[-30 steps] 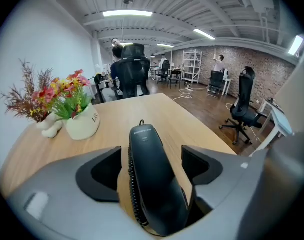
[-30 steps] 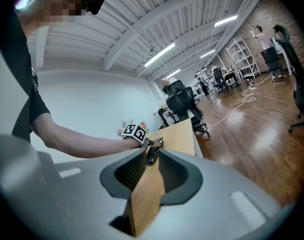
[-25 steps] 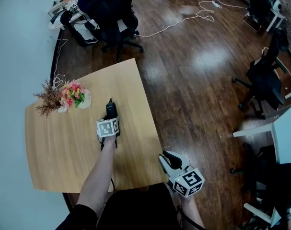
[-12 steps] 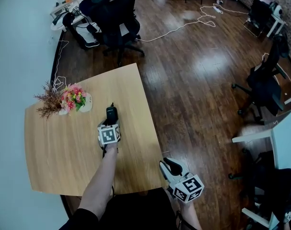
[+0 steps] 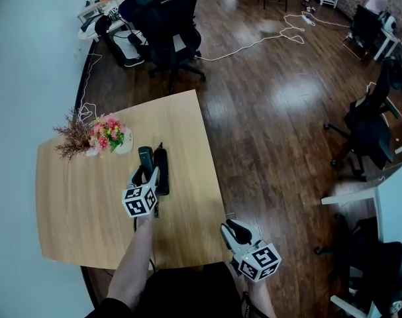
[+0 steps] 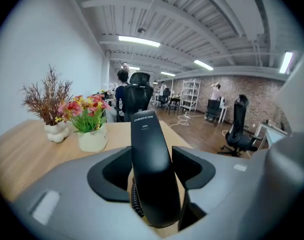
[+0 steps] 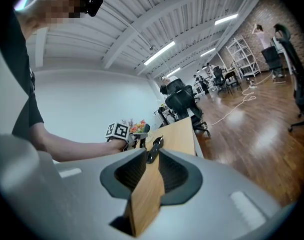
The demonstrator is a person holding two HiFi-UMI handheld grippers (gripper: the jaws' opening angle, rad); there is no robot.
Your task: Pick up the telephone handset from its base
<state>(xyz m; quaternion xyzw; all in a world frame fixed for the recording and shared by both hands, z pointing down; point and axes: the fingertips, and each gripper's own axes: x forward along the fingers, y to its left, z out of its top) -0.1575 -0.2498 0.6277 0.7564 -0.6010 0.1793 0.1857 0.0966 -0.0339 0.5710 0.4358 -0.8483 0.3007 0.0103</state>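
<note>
The black telephone handset (image 5: 145,159) hangs above the wooden table (image 5: 75,211), lifted off its black base (image 5: 162,172), which lies just to its right. My left gripper (image 5: 146,176) grips the handset (image 6: 144,129) around its middle; its jaws are closing and both pads touch the handset's sides. A coiled cord (image 6: 135,200) hangs beneath it. My right gripper (image 5: 232,228) hovers at the table's near right corner, open, with only the table's edge (image 7: 144,199) showing through its gap. The right gripper view shows the base (image 7: 154,148) far off.
A white vase of pink flowers (image 5: 112,136) and a vase of dried twigs (image 5: 73,138) stand at the table's far left. Black office chairs (image 5: 169,25) stand beyond the table. Cables lie on the dark wood floor (image 5: 280,111).
My left gripper rose and drew back toward me with the handset, which came off its base; the base now shows bare beside it. The right gripper stayed put.
</note>
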